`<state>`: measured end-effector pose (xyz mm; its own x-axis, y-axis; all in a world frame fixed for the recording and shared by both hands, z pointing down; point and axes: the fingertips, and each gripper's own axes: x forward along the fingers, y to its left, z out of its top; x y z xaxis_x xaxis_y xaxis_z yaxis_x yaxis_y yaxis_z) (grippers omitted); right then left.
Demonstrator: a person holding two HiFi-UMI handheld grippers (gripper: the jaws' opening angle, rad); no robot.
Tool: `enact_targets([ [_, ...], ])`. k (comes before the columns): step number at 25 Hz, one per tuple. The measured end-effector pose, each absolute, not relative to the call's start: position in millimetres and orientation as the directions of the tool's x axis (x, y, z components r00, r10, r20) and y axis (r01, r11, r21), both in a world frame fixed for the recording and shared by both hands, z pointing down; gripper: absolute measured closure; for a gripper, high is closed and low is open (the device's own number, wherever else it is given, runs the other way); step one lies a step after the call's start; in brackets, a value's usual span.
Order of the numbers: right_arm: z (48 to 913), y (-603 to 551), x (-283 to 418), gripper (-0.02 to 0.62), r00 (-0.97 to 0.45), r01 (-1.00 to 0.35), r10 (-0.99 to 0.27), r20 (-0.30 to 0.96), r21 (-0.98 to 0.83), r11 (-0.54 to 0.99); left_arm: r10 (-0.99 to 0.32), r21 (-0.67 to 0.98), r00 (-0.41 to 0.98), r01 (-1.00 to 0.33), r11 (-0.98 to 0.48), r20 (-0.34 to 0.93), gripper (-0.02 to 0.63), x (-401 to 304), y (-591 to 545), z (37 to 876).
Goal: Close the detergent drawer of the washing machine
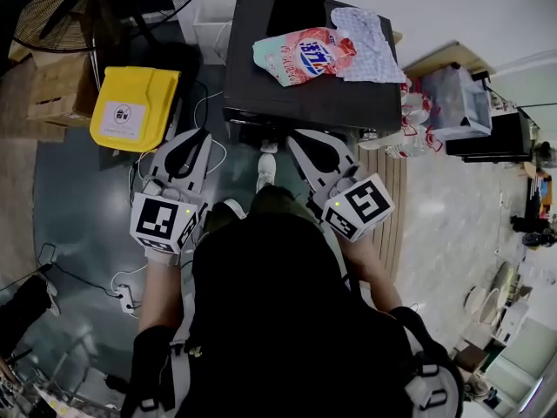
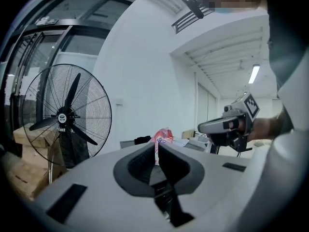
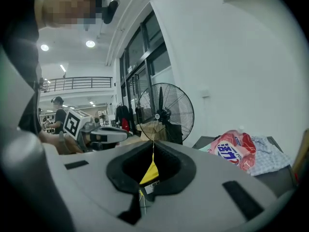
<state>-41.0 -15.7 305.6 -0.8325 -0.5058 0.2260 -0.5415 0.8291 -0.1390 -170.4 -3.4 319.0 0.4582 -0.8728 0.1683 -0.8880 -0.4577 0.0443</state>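
Observation:
In the head view the washing machine [image 1: 300, 98] shows only its dark top; its front and the detergent drawer are hidden from me. A pink detergent bag [image 1: 305, 55] and a checked cloth [image 1: 370, 37] lie on that top. My left gripper [image 1: 198, 138] is held up in front of the machine's near left corner, shut and empty. My right gripper [image 1: 300, 139] is held level beside it, also shut and empty. In the left gripper view the jaws [image 2: 157, 148] meet with the bag seen beyond them. The right gripper view shows its jaws [image 3: 153, 145] closed too.
A yellow bin [image 1: 135, 107] stands on the floor left of the machine, with a large fan [image 1: 113, 3] and cardboard boxes [image 1: 57, 85] behind it. Cables and a power strip [image 1: 126, 296] lie at the lower left. Clear plastic boxes [image 1: 457, 98] stand to the machine's right.

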Motion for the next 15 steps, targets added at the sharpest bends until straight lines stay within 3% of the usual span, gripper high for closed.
enact_targets([
  [15, 326, 6, -59, 0.58, -0.83, -0.548, -0.506, 0.235, -0.173, 0.818, -0.862, 0.06, 0.486, -0.874, -0.482, 0.146, 0.594, -171, 17, 322],
])
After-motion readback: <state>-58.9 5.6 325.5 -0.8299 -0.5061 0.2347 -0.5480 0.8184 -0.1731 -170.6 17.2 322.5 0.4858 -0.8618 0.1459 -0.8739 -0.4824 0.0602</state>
